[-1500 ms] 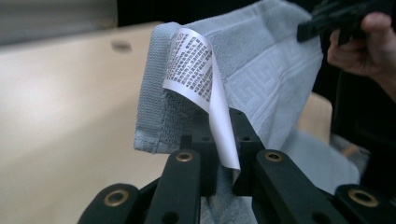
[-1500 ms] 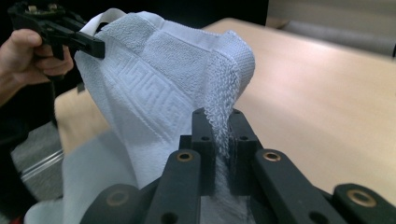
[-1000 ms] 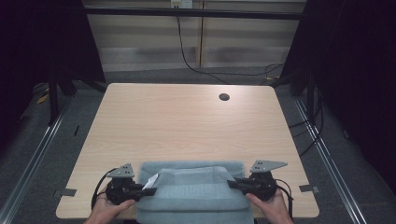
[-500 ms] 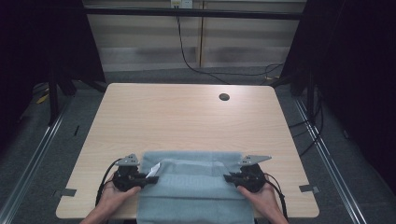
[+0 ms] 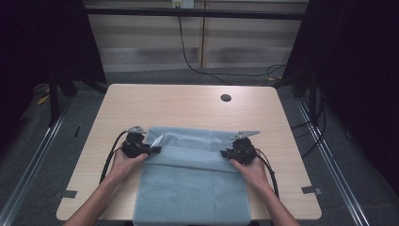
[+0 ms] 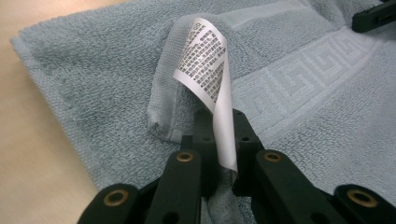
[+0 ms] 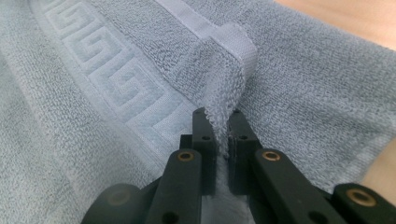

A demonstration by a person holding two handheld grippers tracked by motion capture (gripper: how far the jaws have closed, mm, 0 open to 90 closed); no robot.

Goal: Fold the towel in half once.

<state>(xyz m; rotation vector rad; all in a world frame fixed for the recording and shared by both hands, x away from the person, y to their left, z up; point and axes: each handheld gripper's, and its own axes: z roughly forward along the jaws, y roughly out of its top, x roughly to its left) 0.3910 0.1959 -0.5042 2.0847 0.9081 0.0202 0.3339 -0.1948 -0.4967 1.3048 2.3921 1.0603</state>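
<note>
A pale blue-grey towel lies on the near half of the wooden table and hangs over its front edge. My left gripper is shut on the towel's left corner, where a white printed care label curls up between the jaws. My right gripper is shut on the right corner, pinched between its jaws. Both held corners sit over a lower layer of towel with a woven key-pattern band. The right gripper's tip shows at the top right of the left gripper view.
A dark round cable hole sits near the table's far right. Bare tabletop stretches beyond the towel. Cables trail from both grippers beside the person's forearms. Dark frame posts and floor rails flank the table.
Both grippers have moved away from the person, up the table, with the towel's corners in them. The towel's far edge now reaches farther onto the table.
</note>
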